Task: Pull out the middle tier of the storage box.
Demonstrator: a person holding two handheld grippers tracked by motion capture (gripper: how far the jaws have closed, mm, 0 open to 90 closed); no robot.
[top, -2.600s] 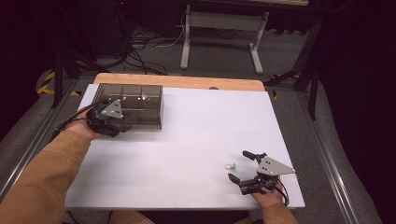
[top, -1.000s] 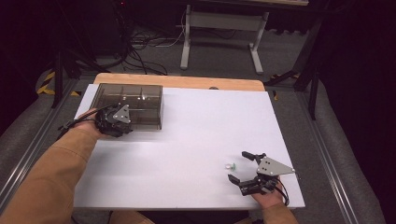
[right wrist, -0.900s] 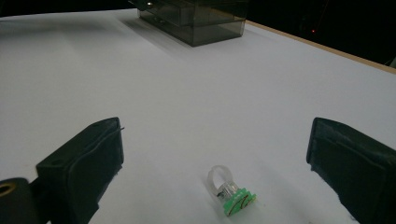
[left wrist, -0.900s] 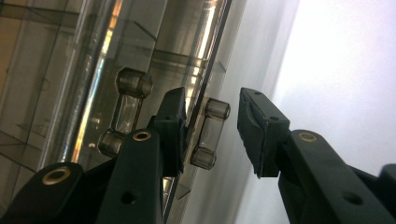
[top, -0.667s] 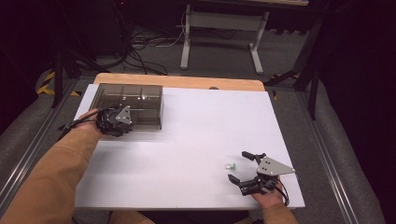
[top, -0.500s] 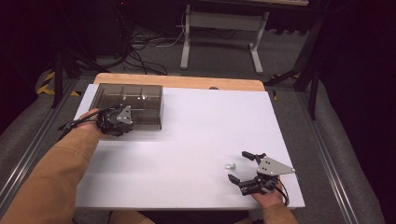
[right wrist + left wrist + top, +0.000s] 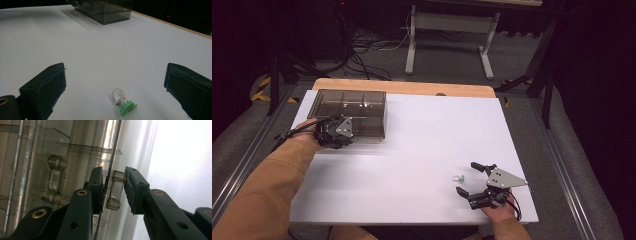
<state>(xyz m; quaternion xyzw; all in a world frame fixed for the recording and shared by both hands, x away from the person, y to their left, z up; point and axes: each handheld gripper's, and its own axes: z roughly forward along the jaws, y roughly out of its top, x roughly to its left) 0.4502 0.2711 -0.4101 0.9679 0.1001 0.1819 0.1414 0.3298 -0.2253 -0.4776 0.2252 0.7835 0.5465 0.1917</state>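
Observation:
A smoky clear plastic box (image 7: 349, 107) with inner compartments stands at the table's far left. My left gripper (image 7: 346, 133) is at the box's front wall. Its jaws have just been closing, and in the left gripper view they (image 7: 113, 186) pinch the clear handle (image 7: 115, 191) on that wall, one pad against the wall and the other against the handle's end. A small clear ring with a green piece (image 7: 458, 177) lies on the white table near the front right. My right gripper (image 7: 467, 178) stands open just behind it, and in the right gripper view the ring (image 7: 123, 101) lies between the wide-apart jaws (image 7: 116, 75), touching neither.
The white tabletop (image 7: 427, 135) has a wooden strip (image 7: 412, 87) along its far edge. Beyond it stand a desk frame (image 7: 447, 35) and floor cables. The box (image 7: 105, 10) sits far off in the right gripper view.
My left gripper has shifted slightly right along the box's front since the earliest frame, then stayed put. The right gripper and the ring have not moved.

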